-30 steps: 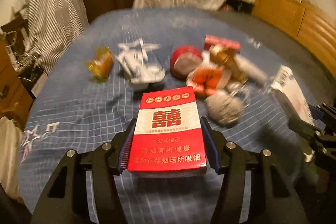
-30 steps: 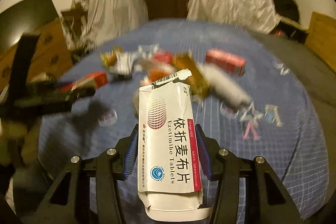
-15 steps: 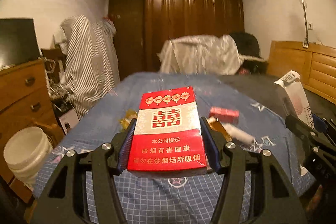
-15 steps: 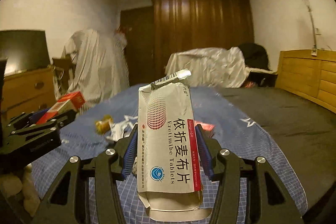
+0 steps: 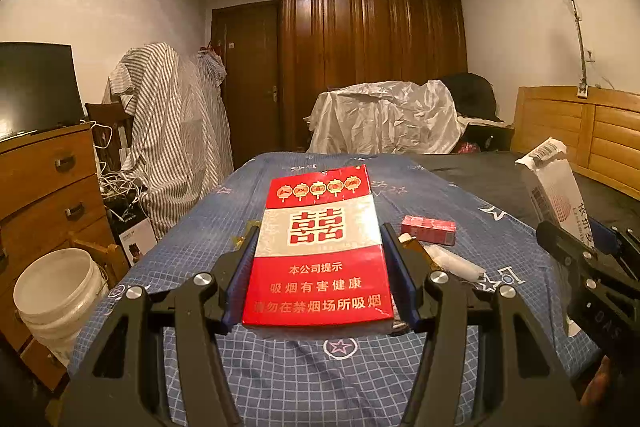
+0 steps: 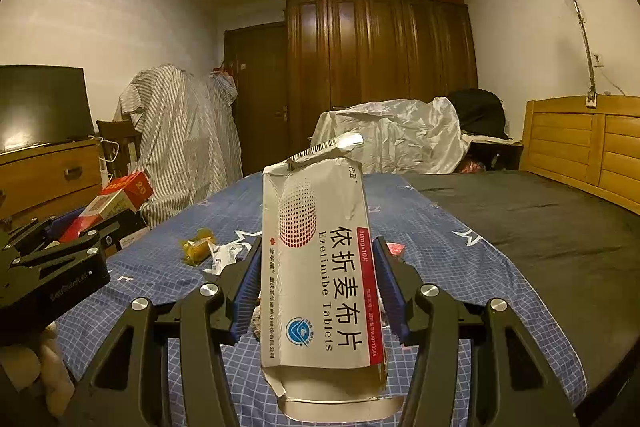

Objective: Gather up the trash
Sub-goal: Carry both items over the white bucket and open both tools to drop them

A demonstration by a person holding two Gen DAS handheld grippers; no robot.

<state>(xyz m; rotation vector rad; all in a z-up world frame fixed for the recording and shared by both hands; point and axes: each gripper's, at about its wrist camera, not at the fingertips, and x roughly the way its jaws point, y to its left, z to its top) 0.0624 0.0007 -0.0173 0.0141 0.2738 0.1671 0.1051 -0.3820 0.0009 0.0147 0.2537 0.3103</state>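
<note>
Holding a red cigarette pack (image 5: 320, 251) flat between its jaws, the left gripper (image 5: 318, 267) is clamped on it and raised above the bed (image 5: 280, 367), pack lying face up with the white band and red characters showing. Right gripper (image 6: 318, 283) is squeezed shut on a torn white tablet box (image 6: 320, 267), which sticks up past the fingertips with a ripped flap at the top, also up off the bed. In the left view the tablet box (image 5: 554, 187) and right gripper (image 5: 584, 255) show at the far right edge, so the two are side by side. More trash sits on the blue checked cover: a small red box (image 5: 429, 229) just right of the pack, a white tube (image 5: 454, 263) near it, and in the right view a yellow wrapper (image 6: 197, 247) with a crumpled white wrapper (image 6: 224, 255) beside it. White bucket (image 5: 60, 299) stands on the floor left of the bed, next to a wooden dresser (image 5: 44, 187)
</note>
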